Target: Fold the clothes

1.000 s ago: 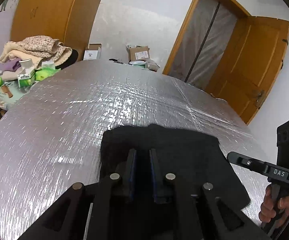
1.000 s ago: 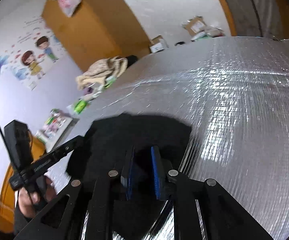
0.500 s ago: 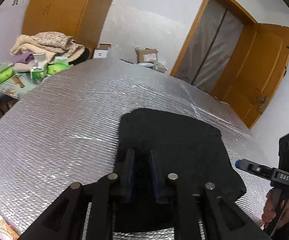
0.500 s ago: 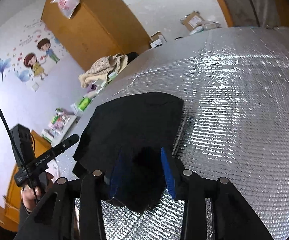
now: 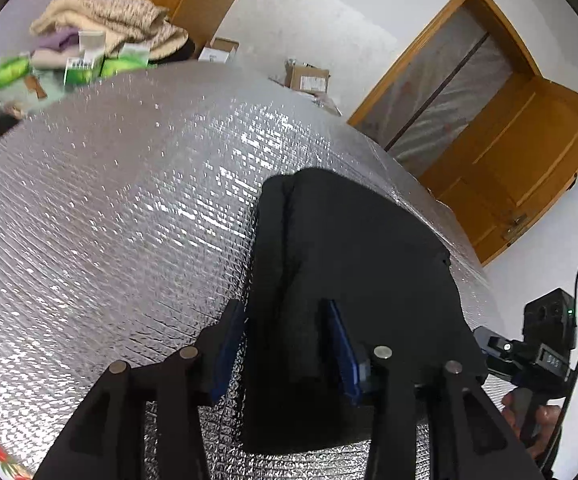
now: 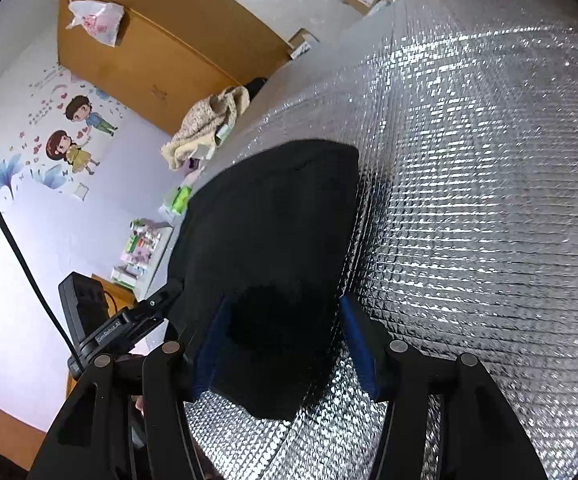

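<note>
Both of my claws have let go since a second ago: then each was pinched shut on the cloth, now both stand spread apart above it. My left gripper point(image 5: 285, 344) hangs with its blue pads wide over the near edge of the folded black fabric garment point(image 5: 345, 280), which lies flat on the silver quilted foil table cover point(image 5: 109, 220). My right gripper point(image 6: 285, 344), equally wide, sits over the same garment point(image 6: 273, 232) at its near corner. At 4 o'clock in the left view the other handle shows. Farther, at 11 o'clock, a heap of beige clothes point(image 5: 109, 12); at 2 o'clock, an orange wooden door point(image 5: 529, 152).
</note>
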